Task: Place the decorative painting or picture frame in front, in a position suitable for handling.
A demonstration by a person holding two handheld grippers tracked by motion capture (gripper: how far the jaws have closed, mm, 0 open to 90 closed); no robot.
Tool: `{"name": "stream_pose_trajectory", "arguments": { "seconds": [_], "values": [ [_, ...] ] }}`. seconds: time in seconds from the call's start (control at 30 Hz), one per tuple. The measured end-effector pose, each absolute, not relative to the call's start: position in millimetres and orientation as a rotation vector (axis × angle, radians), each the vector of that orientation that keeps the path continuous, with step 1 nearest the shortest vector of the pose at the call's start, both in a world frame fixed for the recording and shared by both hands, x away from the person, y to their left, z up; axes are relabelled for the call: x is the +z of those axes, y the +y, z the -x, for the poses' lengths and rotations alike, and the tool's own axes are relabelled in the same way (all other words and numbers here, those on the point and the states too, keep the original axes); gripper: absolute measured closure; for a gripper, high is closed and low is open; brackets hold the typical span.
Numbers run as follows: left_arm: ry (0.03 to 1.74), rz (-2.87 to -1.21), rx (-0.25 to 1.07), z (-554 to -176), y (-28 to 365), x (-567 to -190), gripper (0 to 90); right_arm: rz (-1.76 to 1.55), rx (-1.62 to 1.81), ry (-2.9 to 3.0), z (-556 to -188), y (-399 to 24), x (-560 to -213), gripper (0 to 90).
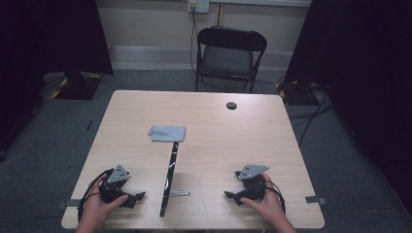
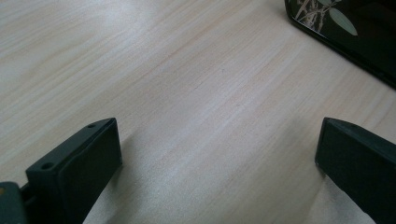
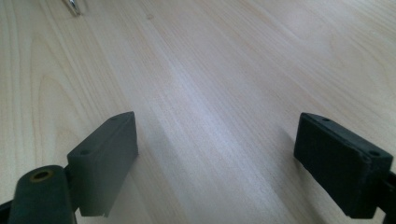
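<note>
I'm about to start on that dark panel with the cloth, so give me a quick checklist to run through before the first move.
1. Left gripper open, nothing between its jaws: ok.
2. Right gripper open, nothing between its jaws: ok.
3. Dark panel stands on edge between the two grippers, propped by a metal stand: ok.
4. Blue-grey cloth lies flat at the panel's far end, untouched: ok.
5. Stand firm enough to take pressure: cannot tell.
6. Table bare on both sides of the panel: ok.
</note>
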State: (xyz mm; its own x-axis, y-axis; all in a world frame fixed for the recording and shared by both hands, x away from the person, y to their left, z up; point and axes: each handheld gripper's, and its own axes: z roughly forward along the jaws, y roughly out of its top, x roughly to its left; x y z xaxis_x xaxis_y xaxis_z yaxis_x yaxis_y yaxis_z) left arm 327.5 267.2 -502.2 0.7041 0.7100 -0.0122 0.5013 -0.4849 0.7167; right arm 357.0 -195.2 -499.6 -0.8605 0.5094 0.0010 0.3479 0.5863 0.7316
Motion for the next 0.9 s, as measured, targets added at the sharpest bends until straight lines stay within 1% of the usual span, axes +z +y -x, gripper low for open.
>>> {"name": "stream_pose_trajectory", "arguments": {
  "seconds": [0.23, 0.43, 0.47, 0.53, 0.57, 0.77, 0.87, 0.9],
  "values": [
    [0.916, -2.193, 0.371, -328, 267, -502, 0.0, -0.711, 1.134, 2.603, -357, -195, -500, 13.8],
    [0.91, -2.197, 0.375, -328, 268, -502, 0.0, -0.689, 1.166, 2.613, -354, -191, -495, 18.1],
    [0.91, -2.197, 0.375, -328, 268, -502, 0.0, -0.669, 1.256, 2.599, -352, -183, -487, 21.3],
    [0.91, -2.197, 0.375, -328, 268, -502, 0.0, -0.643, 1.306, 2.615, -350, -174, -481, 25.6],
    [0.91, -2.197, 0.376, -328, 268, -502, 0.0, -0.605, 1.34, 2.627, -348, -166, -478, 30.2],
    [0.91, -2.197, 0.376, -328, 268, -502, 0.0, -0.44, 1.353, 2.755, -344, -115, -480, 42.1],
    [0.918, -2.19, 0.373, -327, 267, -502, 0.0, -0.383, 1.354, 2.747, -345, -98, -478, 48.2],
    [0.918, -2.193, 0.374, -327, 267, -502, 0.0, -0.388, 1.39, 2.734, -347, -92, -476, 49.0]
  ]
}}
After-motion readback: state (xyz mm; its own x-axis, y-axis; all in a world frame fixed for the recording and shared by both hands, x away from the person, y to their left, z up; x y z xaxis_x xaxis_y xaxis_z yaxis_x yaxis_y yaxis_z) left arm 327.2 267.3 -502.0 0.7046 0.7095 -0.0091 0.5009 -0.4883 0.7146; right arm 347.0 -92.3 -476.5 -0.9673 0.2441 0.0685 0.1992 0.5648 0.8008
